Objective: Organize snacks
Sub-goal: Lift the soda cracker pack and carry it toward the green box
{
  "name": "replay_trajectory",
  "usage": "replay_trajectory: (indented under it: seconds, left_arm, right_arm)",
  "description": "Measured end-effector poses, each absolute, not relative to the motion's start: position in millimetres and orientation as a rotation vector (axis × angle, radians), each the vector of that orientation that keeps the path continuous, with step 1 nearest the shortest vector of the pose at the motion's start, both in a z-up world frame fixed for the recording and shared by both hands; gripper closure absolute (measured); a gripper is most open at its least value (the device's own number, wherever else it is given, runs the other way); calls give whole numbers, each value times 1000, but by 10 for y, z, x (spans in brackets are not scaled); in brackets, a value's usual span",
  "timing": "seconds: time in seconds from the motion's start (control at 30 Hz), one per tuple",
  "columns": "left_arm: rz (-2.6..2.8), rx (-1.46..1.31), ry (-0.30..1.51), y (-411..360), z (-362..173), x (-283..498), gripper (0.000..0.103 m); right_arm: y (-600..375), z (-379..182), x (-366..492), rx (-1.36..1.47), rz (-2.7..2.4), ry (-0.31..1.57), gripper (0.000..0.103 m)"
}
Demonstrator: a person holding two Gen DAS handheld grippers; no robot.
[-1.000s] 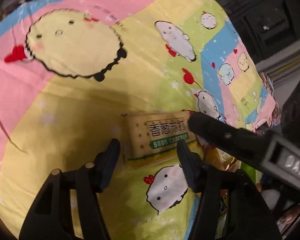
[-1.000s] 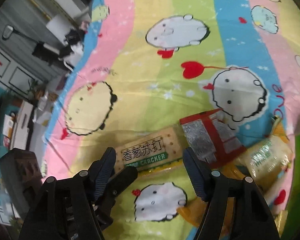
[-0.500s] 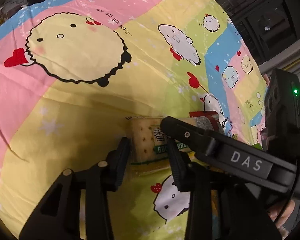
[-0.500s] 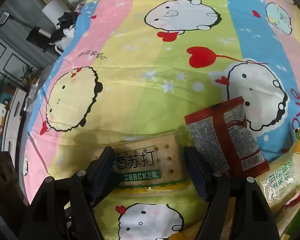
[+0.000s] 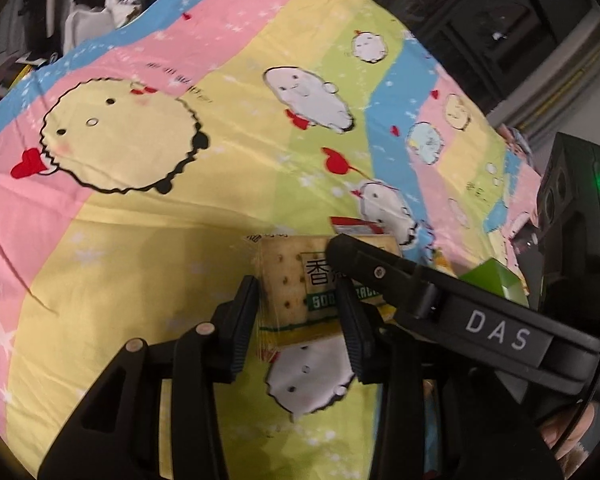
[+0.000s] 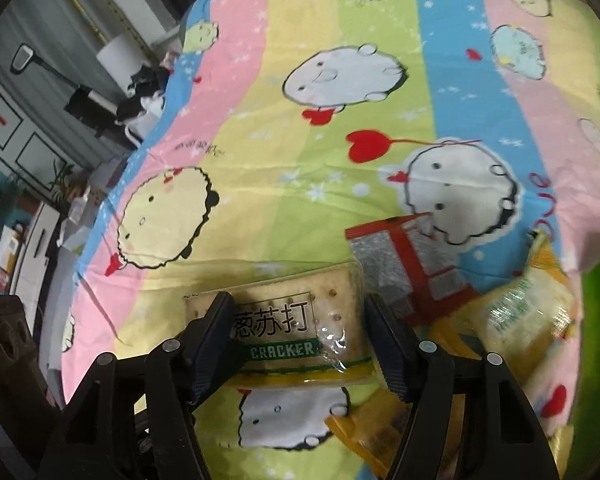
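A soda cracker packet (image 5: 284, 280) (image 6: 300, 320), clear wrap with a green label, lies on the cartoon-print bedsheet (image 5: 140, 260). My left gripper (image 5: 298, 320) is shut on the packet's left end, its pads pressing both long edges. My right gripper (image 6: 300, 340) straddles the packet's right part lengthwise. Its jaws are closing, and the pads stand just off the packet's ends. In the left wrist view one right gripper finger (image 5: 364, 264) crosses over the packet's label.
A red snack packet (image 6: 416, 264) (image 5: 352, 222) lies just right of the crackers. A pale green-yellow bag (image 6: 528, 312) and an orange bag (image 6: 372, 432) lie further right and nearer. A green box (image 5: 496, 280) sits at the right. Furniture stands beyond the bed's left edge.
My left gripper narrowed from open to shut on the cracker packet's end. My right gripper moved in over the packet until its fingers stood at both ends.
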State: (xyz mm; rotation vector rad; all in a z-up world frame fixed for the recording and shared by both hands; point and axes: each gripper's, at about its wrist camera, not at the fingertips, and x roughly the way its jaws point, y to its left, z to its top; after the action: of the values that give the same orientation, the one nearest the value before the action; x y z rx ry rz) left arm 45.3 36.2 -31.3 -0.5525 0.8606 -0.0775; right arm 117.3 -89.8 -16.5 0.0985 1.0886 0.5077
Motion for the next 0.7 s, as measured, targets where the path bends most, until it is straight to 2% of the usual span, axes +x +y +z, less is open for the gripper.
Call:
replay_trajectory:
  seconds: [0.7]
  left_arm:
    - [-246,-330,742,-431,274,-126,63]
  right_arm:
    - [-1752,353,265,239,389,845,34]
